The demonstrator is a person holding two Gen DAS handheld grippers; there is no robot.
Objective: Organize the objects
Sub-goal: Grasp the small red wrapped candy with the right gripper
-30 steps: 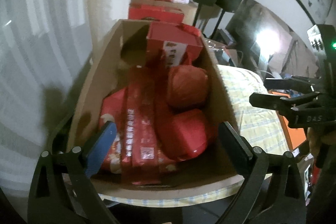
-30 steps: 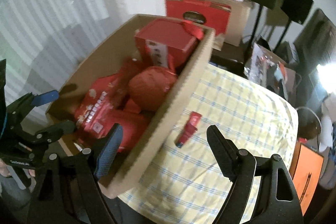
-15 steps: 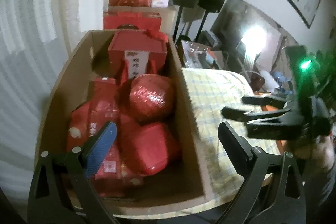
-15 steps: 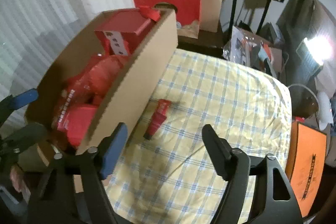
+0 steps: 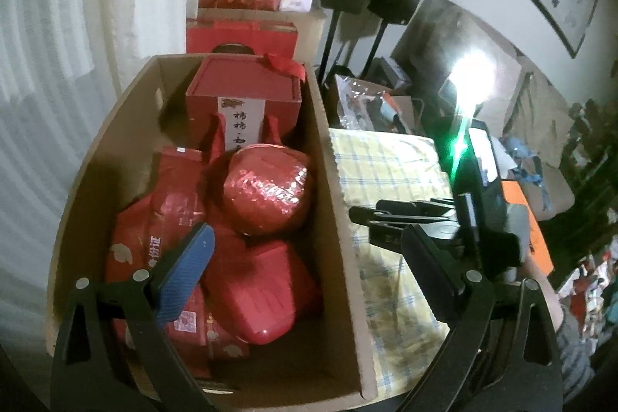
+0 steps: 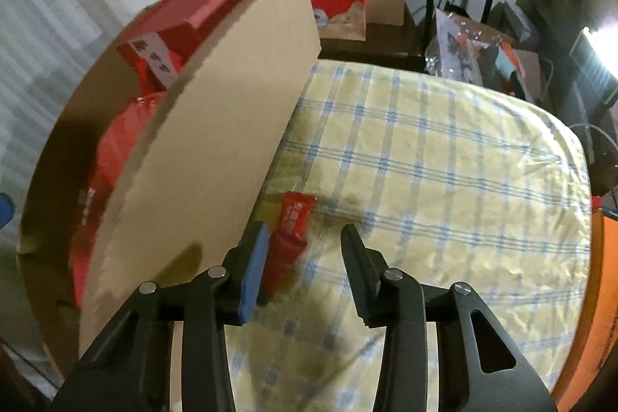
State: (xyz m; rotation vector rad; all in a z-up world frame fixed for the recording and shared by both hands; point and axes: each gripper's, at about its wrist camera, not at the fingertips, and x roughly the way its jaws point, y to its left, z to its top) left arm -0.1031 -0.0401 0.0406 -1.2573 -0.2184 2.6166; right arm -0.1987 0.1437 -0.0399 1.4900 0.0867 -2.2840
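- The small red packet (image 6: 290, 230) lies on the yellow checked cloth (image 6: 444, 149), just beside the outer wall of the cardboard box (image 6: 216, 157).
- We see our right gripper (image 6: 305, 238) low over the cloth with the packet between its jaws: the packet sits close against the blue pad (image 6: 253, 267) on the left, while a clear gap remains to the black finger (image 6: 357, 257) on the right.
- The right jaws have just been closing, and they now stand partly open, with no firm clamp on the packet that we can see.
- A second ago this gripper was higher and wider, looking into the box with the packet well ahead of it; now the packet fills the space at its tips and the box wall blocks most of the contents.
- Our left gripper (image 5: 305, 242) hangs wide open above the box (image 5: 336, 180), holding nothing.
- Below it lie a round red foil parcel (image 5: 266, 195), a red gift box with a white label (image 5: 243, 99) and flat red packs (image 5: 170, 215).
- In the left view the right gripper (image 5: 386, 222) now shows lower and nearer than before, its green light glaring above it.
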